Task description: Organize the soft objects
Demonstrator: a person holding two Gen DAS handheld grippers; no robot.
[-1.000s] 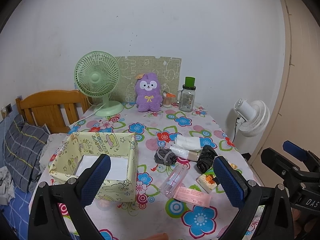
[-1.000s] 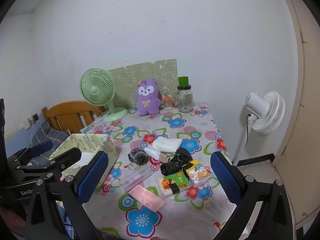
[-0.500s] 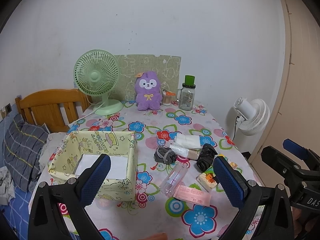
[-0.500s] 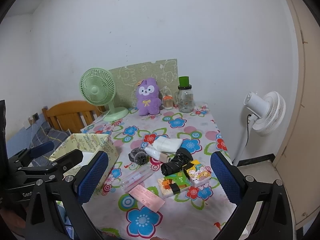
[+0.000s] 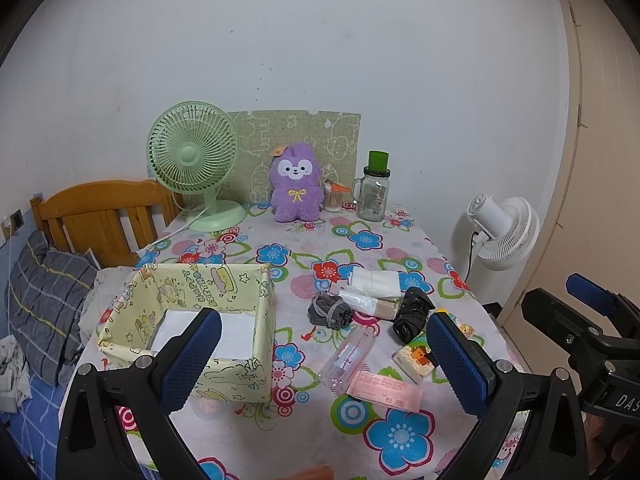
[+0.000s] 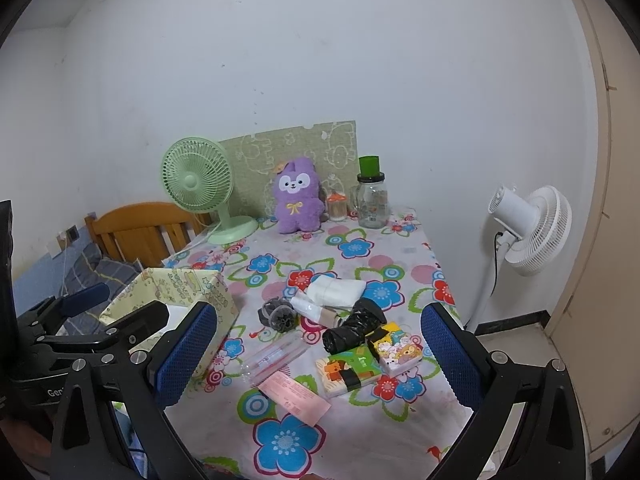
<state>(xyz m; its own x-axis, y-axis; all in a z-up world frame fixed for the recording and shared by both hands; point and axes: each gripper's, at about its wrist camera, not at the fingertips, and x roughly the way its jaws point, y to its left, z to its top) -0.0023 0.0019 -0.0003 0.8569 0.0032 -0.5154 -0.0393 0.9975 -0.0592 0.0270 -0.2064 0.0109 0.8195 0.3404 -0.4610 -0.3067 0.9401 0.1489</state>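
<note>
both grippers hang spread wide and empty over the near desk edge: left gripper (image 5: 320,354), right gripper (image 6: 320,352). nearest lie a pink slip (image 6: 294,397) and a clear tube (image 5: 347,356), hard things that a careless sweep could drag along or push off the edge. just behind sit the soft pieces, well apart from both grippers: grey roll (image 5: 330,311), black bundle (image 5: 412,314), white folded cloth (image 5: 374,280), touching one another, so pinching one may tug its neighbour. the open box (image 5: 262,308) looks flimsy; a bump could fold or shift it. farthest, the purple plush (image 5: 295,182) stands beside a glass jar (image 5: 374,191), which a reach might topple.
</note>
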